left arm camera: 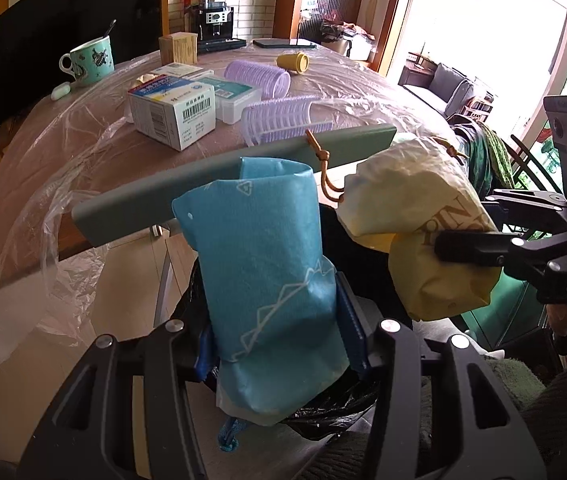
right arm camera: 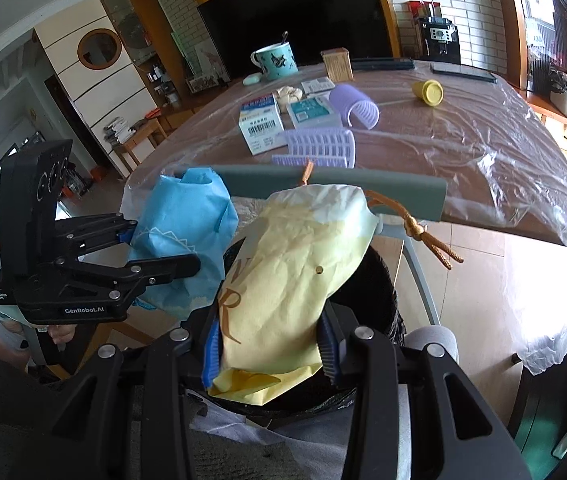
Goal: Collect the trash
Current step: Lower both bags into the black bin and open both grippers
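Holding over the black-lined bin [right arm camera: 379, 280]: left gripper [left arm camera: 279, 344] clamping blue paper bag [left arm camera: 267, 264], right gripper [right arm camera: 267, 344] clamping yellow paper bag [right arm camera: 291, 280] at 3 o'clock; we are advising releasing both squarely above the opening.

Daylight floods from the blown-out window [left arm camera: 483, 40] (probably overexposed); fisheye edges bend and darken, centre sharp.

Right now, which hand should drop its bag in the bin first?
Probably the right. Its yellow bag hangs right above the black-lined bin, pinched by the right gripper. The left gripper holds the blue bag nearer the bin's edge, so it looks less centred.
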Demonstrator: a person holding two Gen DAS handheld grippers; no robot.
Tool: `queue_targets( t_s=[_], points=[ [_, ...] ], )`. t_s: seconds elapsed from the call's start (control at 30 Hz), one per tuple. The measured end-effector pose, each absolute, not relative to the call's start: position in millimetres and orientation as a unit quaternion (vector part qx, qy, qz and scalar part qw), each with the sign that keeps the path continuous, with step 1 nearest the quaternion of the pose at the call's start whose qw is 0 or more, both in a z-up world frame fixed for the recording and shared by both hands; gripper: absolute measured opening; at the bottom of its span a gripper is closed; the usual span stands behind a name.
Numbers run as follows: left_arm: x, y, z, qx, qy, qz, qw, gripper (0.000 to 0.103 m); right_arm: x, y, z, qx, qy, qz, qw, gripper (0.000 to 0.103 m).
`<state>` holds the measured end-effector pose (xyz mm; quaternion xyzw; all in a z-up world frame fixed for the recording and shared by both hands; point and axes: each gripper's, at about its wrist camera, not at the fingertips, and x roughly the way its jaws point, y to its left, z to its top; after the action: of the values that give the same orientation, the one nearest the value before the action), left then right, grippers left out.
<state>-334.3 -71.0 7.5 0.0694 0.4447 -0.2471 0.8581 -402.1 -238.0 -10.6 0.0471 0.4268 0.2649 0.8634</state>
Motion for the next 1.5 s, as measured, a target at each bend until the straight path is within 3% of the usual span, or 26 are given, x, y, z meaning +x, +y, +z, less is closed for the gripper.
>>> queue_targets(
  t_s=[1.5],
  points=[
    [-292.2,-84.6,-73.7,0.108,0.512,-0.213,0.825,0.051,-351.3,-217.1,-85.3,0.003,0.492,0.218,0.843,0.039]
  ],
)
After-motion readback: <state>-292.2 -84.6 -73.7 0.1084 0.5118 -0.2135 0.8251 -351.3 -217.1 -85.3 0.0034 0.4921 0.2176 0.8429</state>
